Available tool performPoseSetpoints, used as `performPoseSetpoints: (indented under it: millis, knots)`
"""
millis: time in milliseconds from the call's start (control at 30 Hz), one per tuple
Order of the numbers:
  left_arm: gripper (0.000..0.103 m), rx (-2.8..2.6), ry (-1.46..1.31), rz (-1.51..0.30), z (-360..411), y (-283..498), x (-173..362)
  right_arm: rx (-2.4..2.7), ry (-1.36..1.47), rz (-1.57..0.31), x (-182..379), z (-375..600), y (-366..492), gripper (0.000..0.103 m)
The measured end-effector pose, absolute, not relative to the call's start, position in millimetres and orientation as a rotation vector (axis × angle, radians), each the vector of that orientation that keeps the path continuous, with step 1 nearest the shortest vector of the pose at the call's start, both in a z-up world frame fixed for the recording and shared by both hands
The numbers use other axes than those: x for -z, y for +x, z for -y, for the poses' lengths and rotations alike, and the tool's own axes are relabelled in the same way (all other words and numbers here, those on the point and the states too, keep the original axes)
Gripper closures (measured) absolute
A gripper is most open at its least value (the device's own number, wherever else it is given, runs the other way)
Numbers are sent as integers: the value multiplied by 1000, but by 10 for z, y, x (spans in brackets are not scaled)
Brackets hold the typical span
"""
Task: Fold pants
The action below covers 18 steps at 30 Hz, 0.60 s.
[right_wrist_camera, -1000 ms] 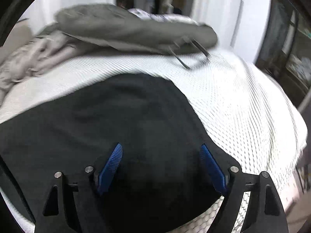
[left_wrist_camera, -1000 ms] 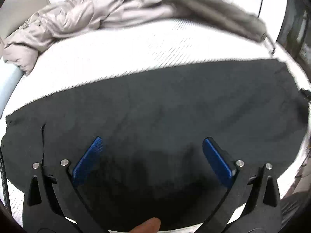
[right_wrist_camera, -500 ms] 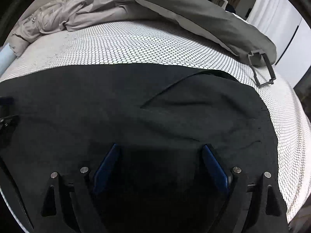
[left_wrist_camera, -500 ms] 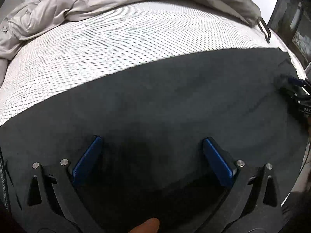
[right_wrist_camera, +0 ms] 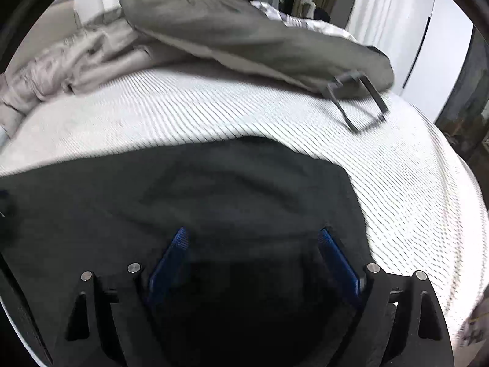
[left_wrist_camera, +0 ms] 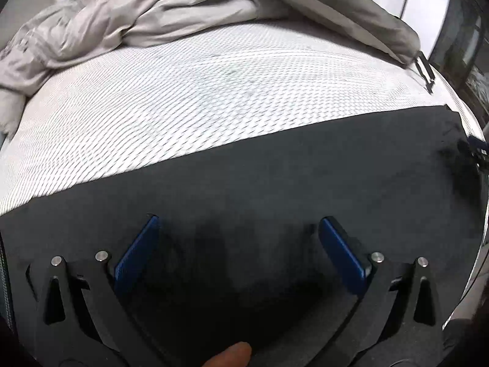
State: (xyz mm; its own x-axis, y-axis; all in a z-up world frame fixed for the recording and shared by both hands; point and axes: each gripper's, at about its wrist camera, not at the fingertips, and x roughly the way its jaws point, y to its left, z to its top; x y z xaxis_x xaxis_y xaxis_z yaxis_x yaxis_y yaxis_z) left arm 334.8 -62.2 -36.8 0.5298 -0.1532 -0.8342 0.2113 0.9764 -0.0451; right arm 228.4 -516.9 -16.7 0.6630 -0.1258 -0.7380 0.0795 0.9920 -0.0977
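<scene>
We find the left gripper (left_wrist_camera: 235, 244) with its jaws wide apart, nothing between the pads, poised over the black pants (left_wrist_camera: 275, 189). The right gripper (right_wrist_camera: 253, 253) likewise stands spread and empty above the same cloth. The pants lie flat along the near edge of the white mattress (left_wrist_camera: 198, 98), with the grey bedding (left_wrist_camera: 128, 21) heaped well behind. We judge one lengthwise fold made; cross folds remain.
</scene>
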Motion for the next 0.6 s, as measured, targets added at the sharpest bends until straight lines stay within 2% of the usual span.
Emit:
performPoseSetpoints:
  millis: [233, 367, 433, 600]
  knots:
    - [0, 232, 78, -1013, 903, 3425, 645, 48, -312, -924, 525, 4518, 2978, 15]
    - [0, 251, 67, -1011, 853, 3396, 647, 211, -202, -927, 497, 5072, 3084, 15]
    - [0, 252, 69, -1014, 865, 3380, 636, 312, -114, -905, 462, 5484, 3048, 20]
    - [0, 244, 76, -1014, 862, 3373, 649, 342, 2, -916, 567, 5863, 3069, 19]
